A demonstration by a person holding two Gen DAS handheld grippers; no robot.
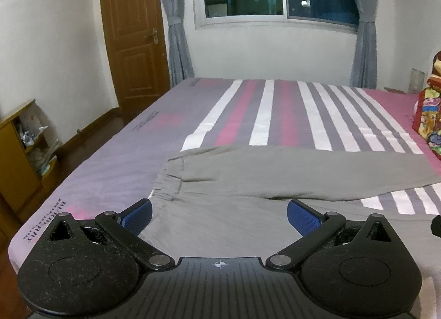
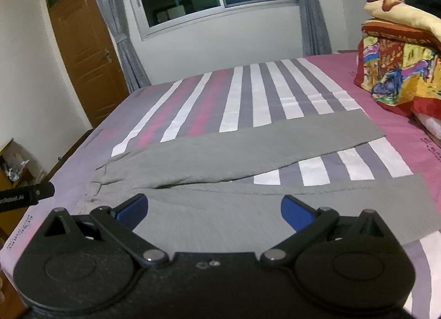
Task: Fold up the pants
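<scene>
Only our right view shows both legs of the pants [image 2: 248, 150] splayed; our left gripper [image 1: 219, 218] and right gripper [image 2: 214, 212] hover above them, jaws spread wide.

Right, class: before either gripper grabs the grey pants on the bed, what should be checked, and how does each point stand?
1. Left gripper open, holding nothing: ok.
2. Right gripper open, holding nothing: ok.
3. Pants spread flat, legs apart: ok.
4. Waistband in view by the left gripper: ok.
5. Both leg hems in view on the right: ok.
6. Blanket pile apart from the pants: ok.
</scene>
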